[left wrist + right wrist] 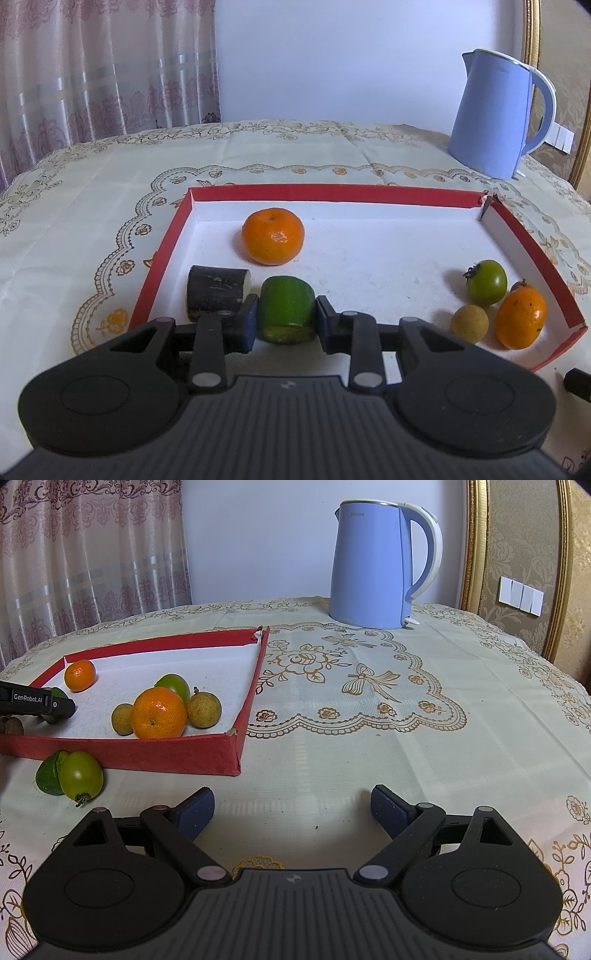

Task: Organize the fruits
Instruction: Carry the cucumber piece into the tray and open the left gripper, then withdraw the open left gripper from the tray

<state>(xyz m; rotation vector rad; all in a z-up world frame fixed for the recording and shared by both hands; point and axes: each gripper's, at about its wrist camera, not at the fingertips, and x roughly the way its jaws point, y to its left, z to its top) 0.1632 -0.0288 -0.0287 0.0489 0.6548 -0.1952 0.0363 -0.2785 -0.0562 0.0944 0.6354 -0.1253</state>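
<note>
My left gripper (286, 318) is shut on a green fruit piece (286, 306) inside the red tray (332, 192), low over its white floor. A dark cylinder piece (216, 291) lies just left of it. An orange (273, 236) sits behind. At the tray's right are a green tomato (487, 282), a brown longan (470, 324) and a second orange (521, 317). My right gripper (291, 808) is open and empty over the tablecloth, right of the tray (147, 755). A green tomato (81, 777) and a green piece (48, 773) lie outside the tray's front wall.
A blue kettle (373, 565) stands at the back of the table. The left gripper's body (33, 703) reaches into the tray from the left. Curtains hang behind on the left, and a gold-framed wall panel (517, 554) stands at the right.
</note>
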